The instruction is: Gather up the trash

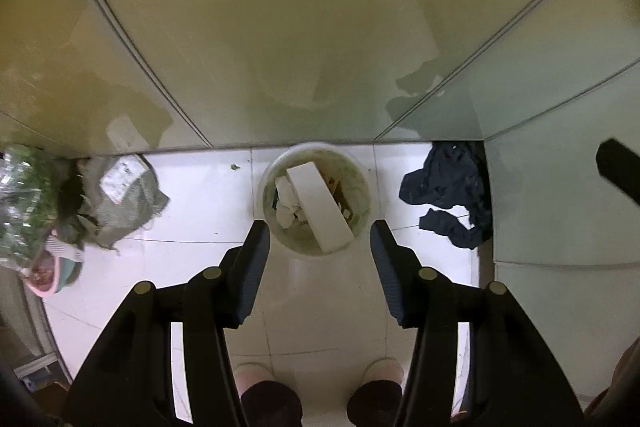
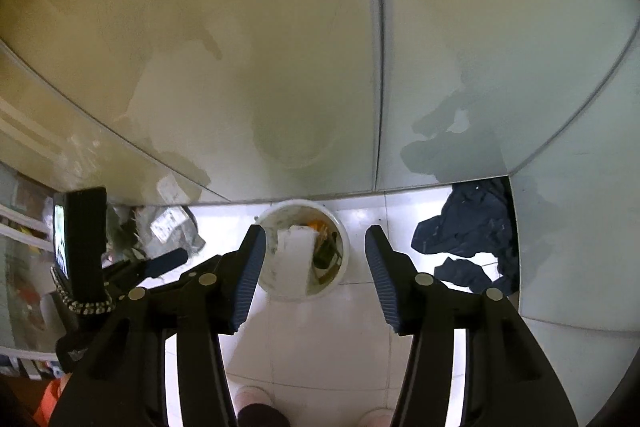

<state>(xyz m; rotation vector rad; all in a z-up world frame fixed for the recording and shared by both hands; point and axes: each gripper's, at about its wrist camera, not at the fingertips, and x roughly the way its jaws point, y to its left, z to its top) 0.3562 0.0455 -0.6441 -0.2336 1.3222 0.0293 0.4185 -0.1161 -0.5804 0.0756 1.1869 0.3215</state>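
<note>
A round white trash bin [image 1: 362, 187] stands on the white tiled floor against a glossy wall. It holds a long white box [image 1: 320, 203] and other scraps. It also shows in the right wrist view [image 2: 344, 247] with the white box [image 2: 294, 259]. My left gripper [image 1: 320, 231] is open and empty, held above the bin's near rim. My right gripper [image 2: 316, 235] is open and empty above the bin. The left gripper's tip [image 2: 168, 261] shows at the left of the right wrist view.
A grey bag with a white label [image 1: 128, 199] lies left of the bin, beside green plants in wrap [image 1: 28, 199] and a pink-rimmed bowl [image 1: 52, 275]. A dark blue cloth [image 1: 452, 187] lies at the right, in the wall corner. The person's feet [image 1: 256, 379] stand below.
</note>
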